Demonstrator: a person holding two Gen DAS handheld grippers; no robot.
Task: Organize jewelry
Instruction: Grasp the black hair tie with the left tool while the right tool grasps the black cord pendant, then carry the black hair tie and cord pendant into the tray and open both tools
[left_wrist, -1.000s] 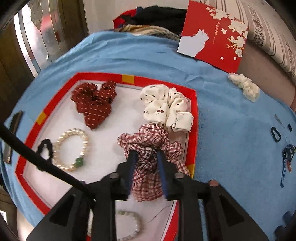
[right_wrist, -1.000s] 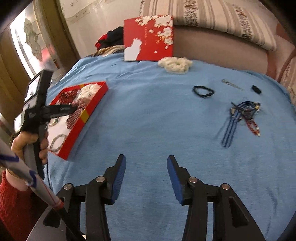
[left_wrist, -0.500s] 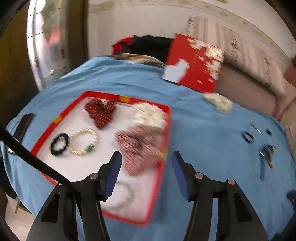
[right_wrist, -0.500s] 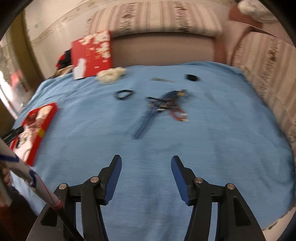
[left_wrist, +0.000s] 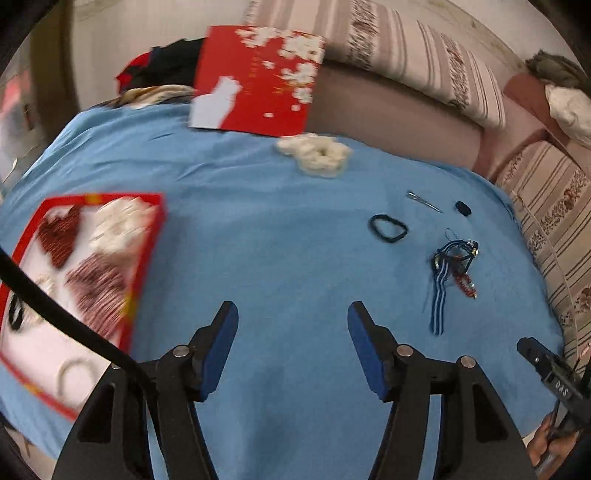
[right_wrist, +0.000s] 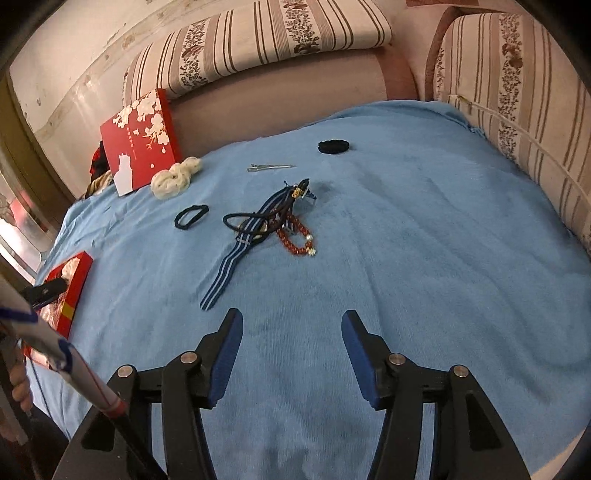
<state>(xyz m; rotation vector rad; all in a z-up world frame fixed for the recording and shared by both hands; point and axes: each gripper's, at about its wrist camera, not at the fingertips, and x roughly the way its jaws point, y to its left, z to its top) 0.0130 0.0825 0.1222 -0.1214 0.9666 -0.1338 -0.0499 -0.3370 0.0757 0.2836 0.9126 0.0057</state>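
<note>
Left gripper (left_wrist: 291, 325): jaws spread wide, nothing between them, blue pads over bare blue cloth (left_wrist: 280, 236). Right gripper (right_wrist: 291, 328): same story, jaws wide apart, empty, hovering above the cloth w/ nothing touching.

Just ahead of the right jaws, a bit left: navy-and-white striped ribbon (right_wrist: 229, 266) trailing toward the gripper, its far end tangled w/ a black cord loop (right_wrist: 240, 225) and a red bead bracelet (right_wrist: 295, 236). All three touching in one heap. Left of that heap, apart from it, a black hair tie (right_wrist: 191, 216) lying flat. Further back: silver hair clip (right_wrist: 271, 168), then a small black scrunchie (right_wrist: 333, 146) near the cloth's far edge. Cream scrunchie (right_wrist: 176, 177) sits just beside the red box lid (right_wrist: 138, 142), which leans tilted against the striped sofa (right_wrist: 258, 40).

Left wrist view: red tray (left_wrist: 146, 254) at left, well apart from the heap. Blurry here, but inside looks like a dark red scrunchie (left_wrist: 59, 240), a white one (left_wrist: 122, 225), a plaid one (left_wrist: 99, 291) nearest the jaws, plus a pale bead bracelet (left_wrist: 74, 373) toward the near end. Black cable (left_wrist: 55, 317) crosses over the tray. Right gripper's body pokes in at that view's lower right edge.
</note>
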